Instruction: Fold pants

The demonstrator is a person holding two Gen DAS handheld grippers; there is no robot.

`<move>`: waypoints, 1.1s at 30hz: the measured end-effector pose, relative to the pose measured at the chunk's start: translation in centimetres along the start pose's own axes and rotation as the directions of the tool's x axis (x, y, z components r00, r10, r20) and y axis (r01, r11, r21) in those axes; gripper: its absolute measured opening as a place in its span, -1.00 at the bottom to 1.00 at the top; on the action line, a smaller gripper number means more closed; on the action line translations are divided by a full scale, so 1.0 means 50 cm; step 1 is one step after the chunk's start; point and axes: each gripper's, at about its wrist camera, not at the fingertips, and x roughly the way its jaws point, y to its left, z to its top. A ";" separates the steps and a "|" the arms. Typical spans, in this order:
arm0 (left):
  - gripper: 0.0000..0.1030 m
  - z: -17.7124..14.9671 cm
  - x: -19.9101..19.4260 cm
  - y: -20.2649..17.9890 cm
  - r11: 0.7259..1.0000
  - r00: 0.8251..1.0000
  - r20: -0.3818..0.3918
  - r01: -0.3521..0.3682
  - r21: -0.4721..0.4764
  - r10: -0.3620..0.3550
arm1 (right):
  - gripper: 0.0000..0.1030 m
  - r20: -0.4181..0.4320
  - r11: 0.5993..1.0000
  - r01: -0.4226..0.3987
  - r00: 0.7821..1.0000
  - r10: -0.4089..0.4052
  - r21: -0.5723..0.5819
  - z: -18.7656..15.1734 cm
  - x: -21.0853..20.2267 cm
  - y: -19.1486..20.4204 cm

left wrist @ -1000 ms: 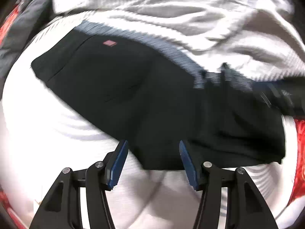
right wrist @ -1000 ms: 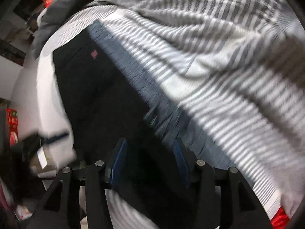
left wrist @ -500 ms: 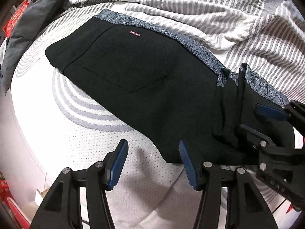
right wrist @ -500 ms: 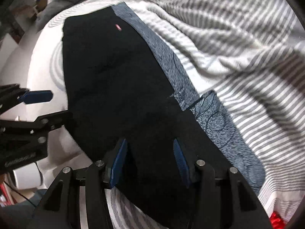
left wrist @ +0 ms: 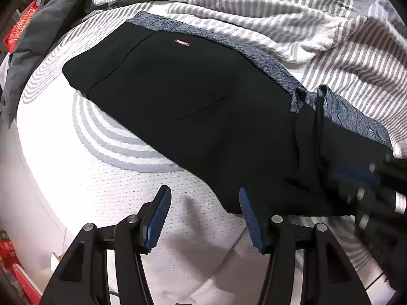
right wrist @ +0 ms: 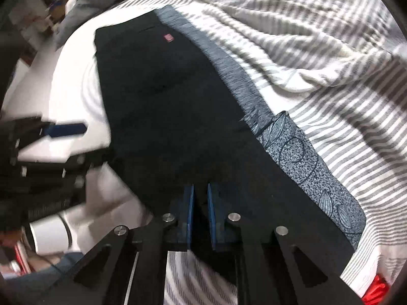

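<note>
- the black pants (left wrist: 193, 96) lie flat on the bed, on a white mattress (left wrist: 84, 178) with grey curved stripes, stretching from the upper left down to the lower right in the left wrist view.
- a blue-grey patterned band (left wrist: 264, 58) runs along their far edge, and a small red label (left wrist: 182, 43) sits near it on the black cloth.
- a grey-and-white striped blanket (left wrist: 292, 20) lies rumpled just beyond the pants, touching the patterned edge.
- a dark grey garment (left wrist: 38, 38) is bunched at the upper left, apart from the pants.
- the left hand-held gripper (left wrist: 203, 218) hovers over the near hem with its blue pads well apart; one pad overlaps the edge of the black cloth, the other is over bare mattress, and nothing is clamped.
- the right hand-held gripper (right wrist: 201, 216) has just been closing: its pads now stand nearly together, pinching a fold of the black cloth at the near end of the pants.
- in the right wrist view, the left hand-held gripper shows blurred at the left edge, beside the pants.
</note>
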 end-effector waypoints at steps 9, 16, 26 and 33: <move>0.11 0.025 -0.010 -0.023 1.000 1.000 0.002 0.006 0.025 -0.007 | 0.38 0.086 0.992 -0.005 0.996 -0.006 0.125 -0.015 -0.076 -0.056; 0.11 0.073 -0.030 -0.164 0.976 0.987 0.019 0.155 0.152 -0.159 | 0.32 0.028 0.857 0.094 0.992 -0.125 0.507 -0.078 -0.115 -0.257; 0.68 0.076 0.080 -0.223 0.977 0.989 -0.080 0.136 0.165 -0.125 | 0.46 0.044 0.783 -0.061 0.998 0.043 0.619 -0.140 -0.046 -0.329; 0.67 0.096 0.014 -0.158 0.986 0.991 -0.034 0.136 0.096 -0.133 | 0.59 0.051 0.749 -0.064 0.998 0.041 0.659 -0.159 -0.090 -0.317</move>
